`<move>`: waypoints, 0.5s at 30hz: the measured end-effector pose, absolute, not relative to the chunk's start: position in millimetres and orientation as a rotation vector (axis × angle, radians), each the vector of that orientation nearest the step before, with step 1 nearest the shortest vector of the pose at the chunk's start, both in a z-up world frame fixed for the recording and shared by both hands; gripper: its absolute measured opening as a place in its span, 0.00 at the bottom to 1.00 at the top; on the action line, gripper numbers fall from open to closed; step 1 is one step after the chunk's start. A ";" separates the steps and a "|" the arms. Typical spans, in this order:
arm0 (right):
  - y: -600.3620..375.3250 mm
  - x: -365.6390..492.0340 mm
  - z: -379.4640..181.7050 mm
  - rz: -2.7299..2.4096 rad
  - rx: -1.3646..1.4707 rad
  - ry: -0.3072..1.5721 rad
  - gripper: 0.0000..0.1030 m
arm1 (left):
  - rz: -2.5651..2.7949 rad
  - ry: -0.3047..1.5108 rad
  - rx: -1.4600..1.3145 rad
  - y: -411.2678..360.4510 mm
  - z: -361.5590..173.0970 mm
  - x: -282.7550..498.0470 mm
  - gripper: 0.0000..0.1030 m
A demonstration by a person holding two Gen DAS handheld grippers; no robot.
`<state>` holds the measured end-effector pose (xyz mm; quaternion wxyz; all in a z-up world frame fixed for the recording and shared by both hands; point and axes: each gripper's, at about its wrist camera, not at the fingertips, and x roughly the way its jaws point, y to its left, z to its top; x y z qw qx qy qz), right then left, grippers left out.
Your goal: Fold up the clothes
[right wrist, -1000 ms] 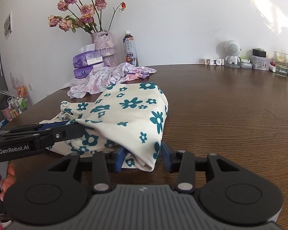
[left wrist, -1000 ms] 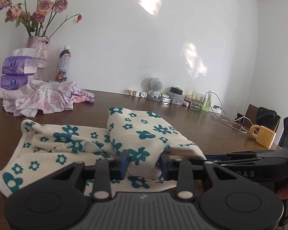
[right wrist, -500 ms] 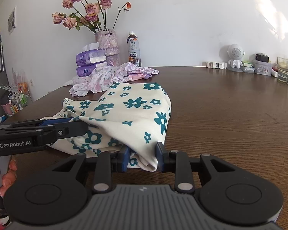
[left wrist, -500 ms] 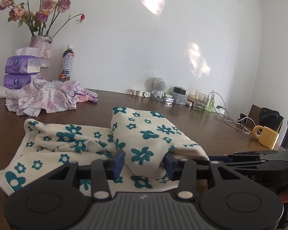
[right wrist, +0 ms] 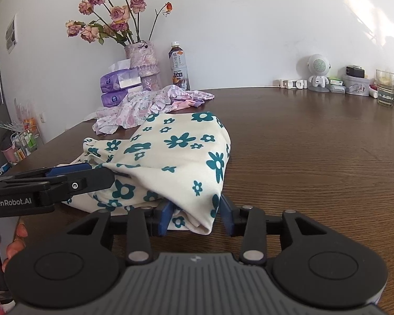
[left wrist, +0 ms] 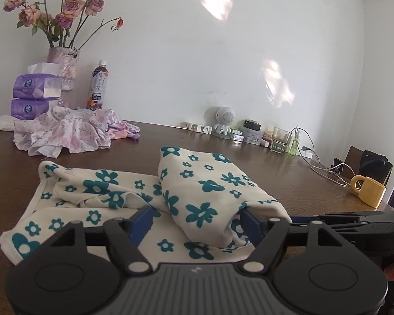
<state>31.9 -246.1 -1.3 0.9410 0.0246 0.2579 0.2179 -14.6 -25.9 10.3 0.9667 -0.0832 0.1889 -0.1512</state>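
A cream cloth with teal flowers (left wrist: 210, 183) lies on the brown table (left wrist: 275, 173), its right part folded over into a thick double layer. My left gripper (left wrist: 197, 223) is open, its blue pads spread wide on either side of the fold's near end. My right gripper (right wrist: 195, 219) straddles the fold's near corner (right wrist: 197, 210), pads slightly apart from the fabric, so it is open. From the right wrist, the cloth (right wrist: 176, 152) slopes down to the table (right wrist: 315, 144). The left gripper (right wrist: 99, 176) reaches in from the left there. The right gripper (left wrist: 328, 218) shows side-on at the right.
A crumpled lilac floral garment (left wrist: 71, 134) lies at the back left before tissue packs (left wrist: 34, 97), a vase of roses (left wrist: 63, 73) and a bottle (left wrist: 98, 86). A glass (left wrist: 281, 139), cables (left wrist: 325, 168) and a yellow mug (left wrist: 369, 191) sit at the right. A hand (right wrist: 15, 239) holds the left gripper.
My left gripper's fingers have spread wide and let go of the fold. The right gripper's fingers narrowed half a second ago and have now widened. The cloth rests on the table.
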 end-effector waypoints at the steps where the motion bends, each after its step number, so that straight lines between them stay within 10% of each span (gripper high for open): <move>1: -246.0 32.0 -1.3 0.444 0.049 0.526 0.38 | -0.305 0.382 -0.169 -25.8 10.4 -14.7 0.72; 15: -245.7 31.3 -1.4 0.443 0.047 0.524 0.38 | -0.316 0.377 -0.187 -23.5 10.0 -14.9 0.59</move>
